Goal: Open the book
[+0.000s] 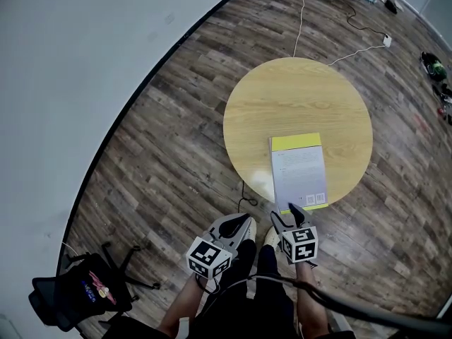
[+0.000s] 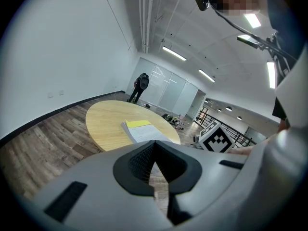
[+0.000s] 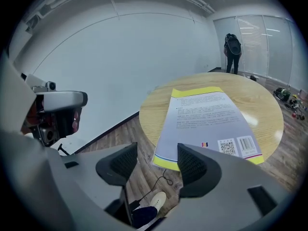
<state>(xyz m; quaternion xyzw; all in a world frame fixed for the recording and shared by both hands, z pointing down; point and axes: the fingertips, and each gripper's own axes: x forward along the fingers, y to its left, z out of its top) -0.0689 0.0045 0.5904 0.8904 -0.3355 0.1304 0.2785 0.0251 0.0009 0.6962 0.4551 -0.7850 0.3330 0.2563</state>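
Observation:
The book point(image 1: 299, 169) lies closed on the round wooden table point(image 1: 282, 97), near its front edge, its grey cover with yellow bands and a barcode facing up. My right gripper point(image 1: 293, 212) hovers just off the book's near edge. In the right gripper view its jaws point(image 3: 156, 160) stand open and empty, with the book point(image 3: 207, 117) just beyond them. My left gripper point(image 1: 247, 222) is held off the table's front left edge. In the left gripper view its tips point(image 2: 154, 148) meet with nothing held, and the book point(image 2: 144, 131) lies farther off.
A black chair point(image 1: 78, 292) stands on the wood floor at lower left. A white cable point(image 1: 304, 20) runs across the floor behind the table, and small items point(image 1: 434, 66) lie at far right. A curved white wall borders the left. A person point(image 3: 233, 49) stands far off by glass panels.

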